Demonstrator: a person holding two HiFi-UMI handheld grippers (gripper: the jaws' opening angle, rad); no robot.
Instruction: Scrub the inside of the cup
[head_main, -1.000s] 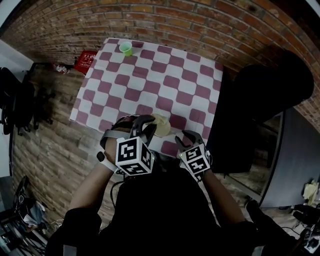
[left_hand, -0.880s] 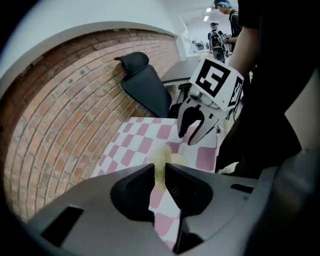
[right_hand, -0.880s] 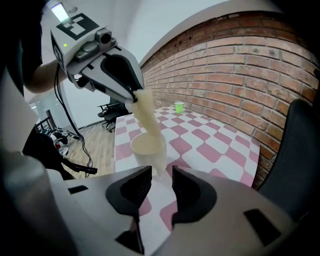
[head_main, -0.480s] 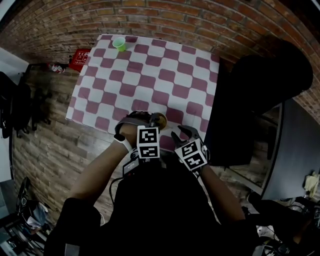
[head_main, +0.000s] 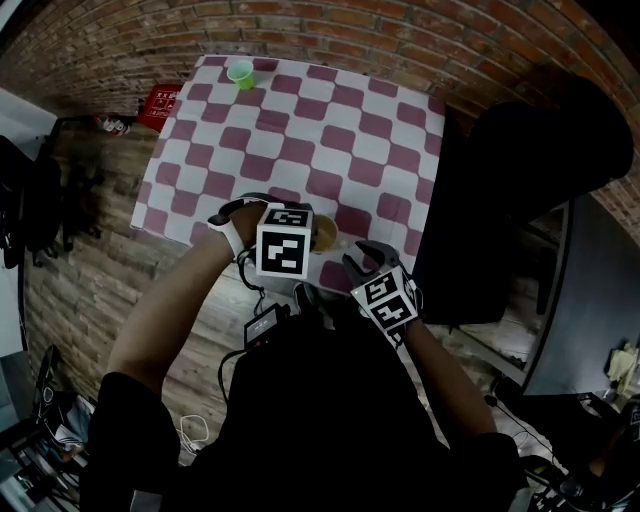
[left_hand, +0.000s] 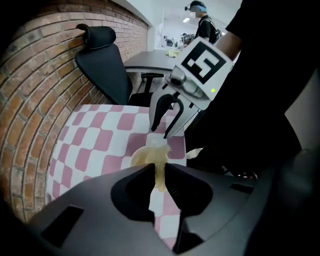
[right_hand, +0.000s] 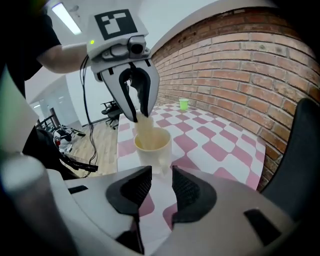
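Note:
A cream cup (head_main: 324, 232) stands near the front edge of the checked table (head_main: 300, 130). My left gripper (head_main: 300, 238) hangs over it, shut on a yellowish sponge (right_hand: 144, 127) whose lower end dips into the cup (right_hand: 154, 150). In the left gripper view the sponge (left_hand: 159, 172) is pinched between my jaws above the cup (left_hand: 145, 156). My right gripper (head_main: 350, 262) reaches in from the near side; its jaws stand close together on the cup's handle (right_hand: 161, 161). Each gripper shows in the other's view: left gripper (right_hand: 140, 117), right gripper (left_hand: 159, 131).
A small green cup (head_main: 240, 71) sits at the table's far left corner. A black office chair (head_main: 545, 170) stands to the right of the table. A red object (head_main: 164, 106) lies on the wooden floor at the far left. Brick walls surround the table.
My left gripper has swung from beside the cup to right over it, bringing the sponge into the cup's mouth. The right gripper has closed in on the cup.

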